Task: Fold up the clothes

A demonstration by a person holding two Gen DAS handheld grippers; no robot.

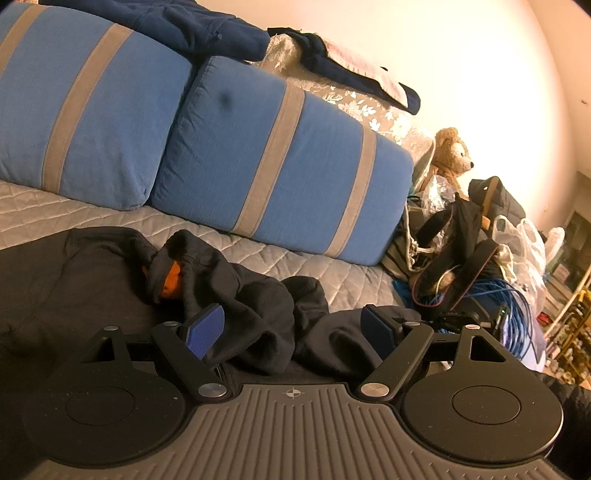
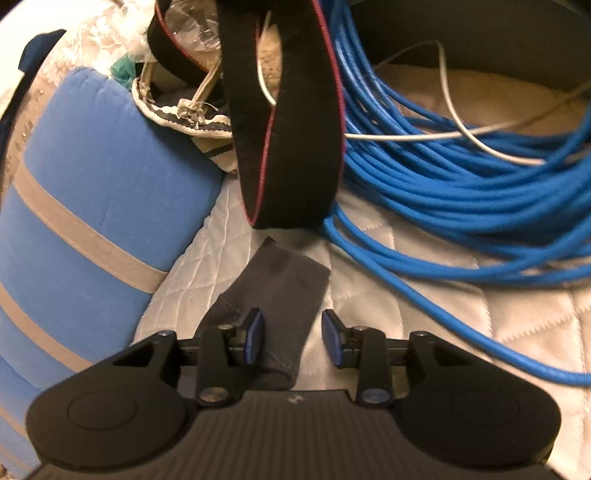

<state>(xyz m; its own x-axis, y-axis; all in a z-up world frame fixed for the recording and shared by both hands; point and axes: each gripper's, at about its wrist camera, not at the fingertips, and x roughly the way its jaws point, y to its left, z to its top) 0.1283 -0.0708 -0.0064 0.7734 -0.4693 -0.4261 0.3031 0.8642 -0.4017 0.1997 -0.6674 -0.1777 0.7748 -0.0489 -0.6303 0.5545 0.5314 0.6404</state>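
Dark hoodie (image 1: 236, 295) fabric is lying rumpled across the grey quilted sofa seat (image 1: 332, 271) in my left wrist view, with a flash of orange lining (image 1: 173, 277) showing inside a fold near its upper edge. I am holding the left gripper (image 1: 293, 328) low over that bunched cloth with its blue pads spread wide apart, and the folds are sitting between and under the fingers without being pinched, so it is gripping nothing. Behind the garment two blue cushions with grey stripes (image 1: 280, 158) are leaning against the sofa back, and a navy garment (image 1: 192, 26) is draped along the top. Further right a brown teddy bear (image 1: 452, 151) is sitting above a heap of bags and a coil of blue cable (image 1: 517, 306). In my right wrist view, the end of the blue cushion (image 2: 92, 192) is filling the left side. I am keeping the right gripper (image 2: 293, 339) parted to a moderate gap over a dark grey sleeve cuff (image 2: 280, 288) that is lying flat on the quilted seat (image 2: 443, 332); the cuff is running between the pads but touching neither clearly, so I am holding nothing. Just beyond it a black strap with red edging (image 2: 291, 147) is hanging down, and the blue cable (image 2: 461, 177) is looping over the seat to the right.
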